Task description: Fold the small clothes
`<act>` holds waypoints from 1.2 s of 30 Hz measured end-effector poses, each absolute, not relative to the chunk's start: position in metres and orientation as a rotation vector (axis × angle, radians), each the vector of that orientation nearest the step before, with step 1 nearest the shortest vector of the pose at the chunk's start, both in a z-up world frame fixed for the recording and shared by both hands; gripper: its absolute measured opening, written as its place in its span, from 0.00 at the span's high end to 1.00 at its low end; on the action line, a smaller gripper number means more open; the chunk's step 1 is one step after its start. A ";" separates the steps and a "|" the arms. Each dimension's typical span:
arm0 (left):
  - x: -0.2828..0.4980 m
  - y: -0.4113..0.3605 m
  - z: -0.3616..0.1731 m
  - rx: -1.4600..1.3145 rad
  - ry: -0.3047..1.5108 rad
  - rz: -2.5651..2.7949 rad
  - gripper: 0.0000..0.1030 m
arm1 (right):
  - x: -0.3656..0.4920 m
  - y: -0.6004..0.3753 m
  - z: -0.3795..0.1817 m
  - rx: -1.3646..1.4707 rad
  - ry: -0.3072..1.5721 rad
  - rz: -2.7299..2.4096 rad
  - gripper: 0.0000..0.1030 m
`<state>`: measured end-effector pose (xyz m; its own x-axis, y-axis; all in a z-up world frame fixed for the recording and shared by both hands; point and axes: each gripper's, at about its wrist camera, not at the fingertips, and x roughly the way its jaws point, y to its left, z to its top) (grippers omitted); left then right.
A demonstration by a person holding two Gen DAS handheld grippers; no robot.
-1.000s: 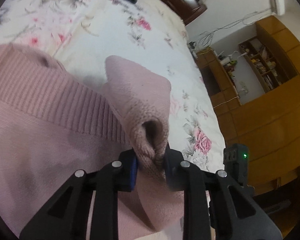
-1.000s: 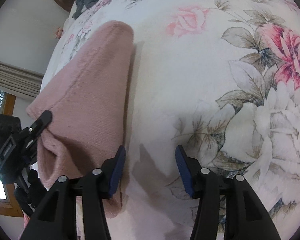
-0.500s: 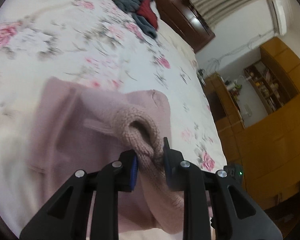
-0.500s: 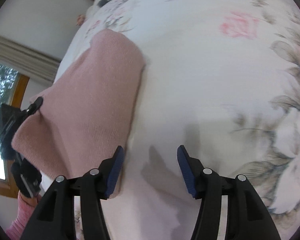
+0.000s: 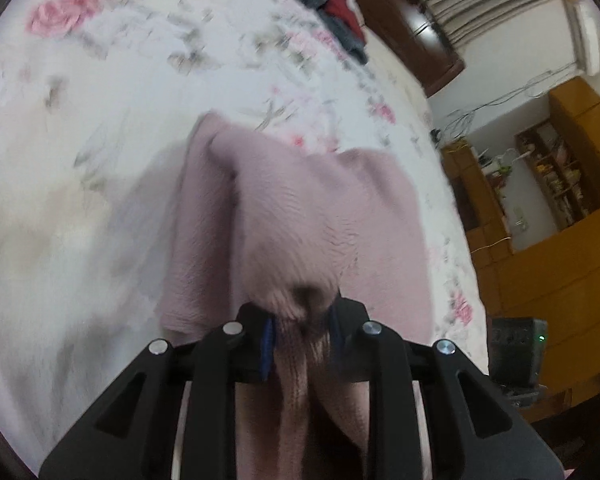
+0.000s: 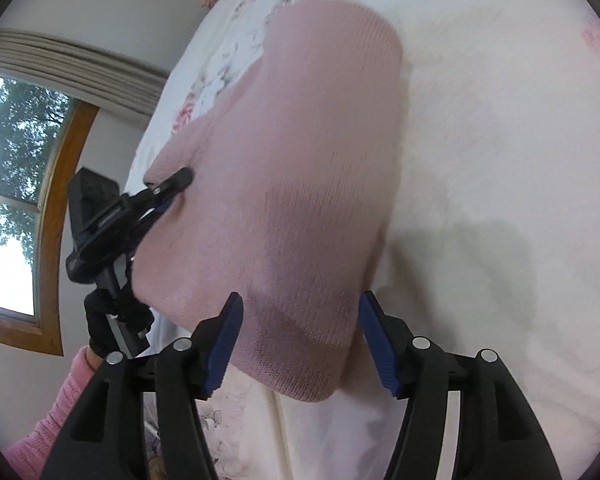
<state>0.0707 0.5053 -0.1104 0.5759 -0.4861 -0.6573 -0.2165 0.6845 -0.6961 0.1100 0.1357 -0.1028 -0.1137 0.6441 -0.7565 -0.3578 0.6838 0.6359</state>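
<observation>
Left wrist view, from the left: white bedsheet printed with pink roses and grey-green leaves (image 5: 100,128), blurred, filling most of the frame. At centre, dusty-pink knitted garment (image 5: 300,216), lifted off the sheet and draped forward, its far edge hanging above or resting on the sheet, cannot tell which. Left gripper (image 5: 300,326) with black fingers and blue pads clenched on a bunched fold of that knit, fabric squeezed between the pads and trailing down toward the camera. Further back, heap of dark grey and red clothes (image 5: 332,8) near a dark wooden headboard (image 5: 412,28). To the right, pleated pale curtain (image 5: 492,4), then open wooden shelving (image 5: 552,184) holding small mixed items too tiny to identify.

Right wrist view, from the left: window with a wooden frame (image 6: 56,216) and trees outside. Pink ribbed sleeve (image 6: 56,412) at the lower left, above it the left gripper (image 6: 168,188) pinching one corner of the dusty-pink knitted garment (image 6: 300,184). Garment raised and hanging as a folded panel across the centre, over the bedsheet (image 6: 500,140). Right gripper (image 6: 300,340) spread wide, blue pads on either side of the panel's lower edge, apparently not pressing the knit.
</observation>
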 end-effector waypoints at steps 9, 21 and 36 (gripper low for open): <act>0.029 0.506 -0.086 -0.855 0.992 -0.146 0.66 | 0.104 0.146 -0.115 0.188 1.470 0.840 0.50; -0.021 0.457 -0.067 -0.526 1.096 -0.091 0.63 | 0.090 0.141 -0.113 0.192 1.488 0.830 0.60; -0.025 0.470 -0.083 -0.439 1.156 -0.083 0.68 | 0.082 0.140 -0.114 0.137 1.469 0.834 0.62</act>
